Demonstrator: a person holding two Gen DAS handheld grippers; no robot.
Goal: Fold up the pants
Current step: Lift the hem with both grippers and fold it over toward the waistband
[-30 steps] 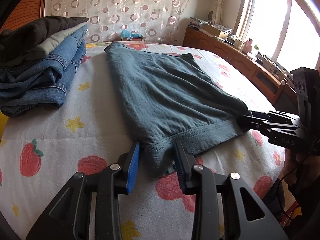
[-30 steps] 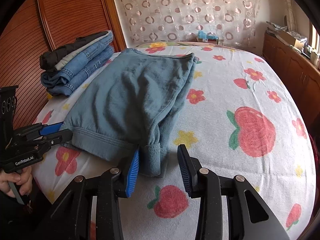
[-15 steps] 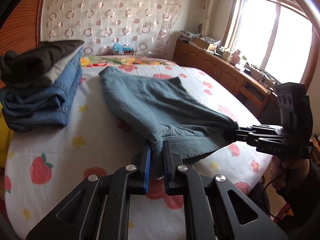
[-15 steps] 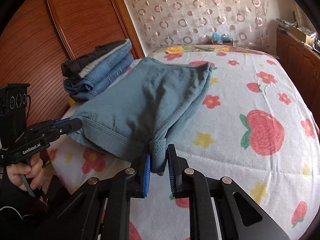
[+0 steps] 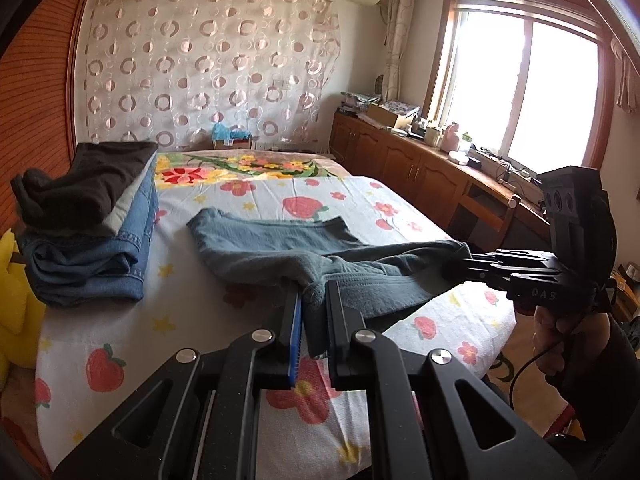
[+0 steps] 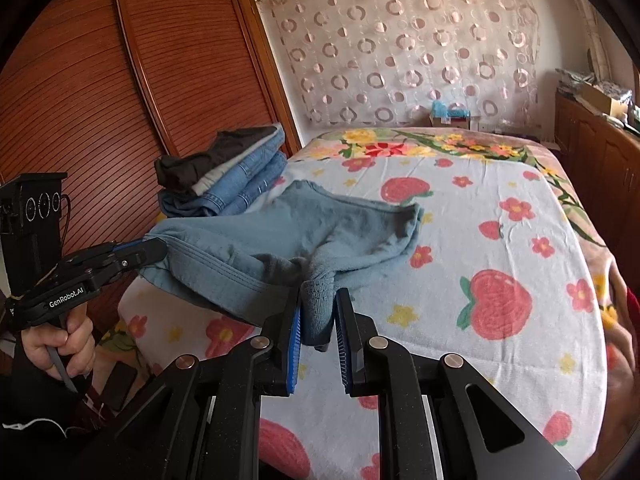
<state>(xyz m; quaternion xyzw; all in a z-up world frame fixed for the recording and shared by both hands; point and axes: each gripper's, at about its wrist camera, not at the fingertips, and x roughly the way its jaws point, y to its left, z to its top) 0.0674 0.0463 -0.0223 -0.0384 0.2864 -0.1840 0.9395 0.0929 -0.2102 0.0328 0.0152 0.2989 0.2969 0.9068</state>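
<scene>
At lower centre, left gripper (image 5: 314, 312) and right gripper (image 6: 318, 316) each clamped a waistband corner of the blue-grey pants (image 5: 280, 244), legs trailing on the strawberry sheet (image 5: 120, 320) mid-frame; uneven lifting risked bunching or slipping, dragging toward the stacked jeans (image 5: 92, 264) upper left

left hand-held gripper (image 5: 314, 304): clamped on pants (image 5: 280, 248) waistband | near edge raised off bed (image 5: 100, 320)

folded clothes stack (image 5: 88, 232) on bed (image 5: 120, 344) | wardrobe (image 6: 120, 92) | window (image 5: 532, 92) | cabinet (image 5: 404, 164)
</scene>
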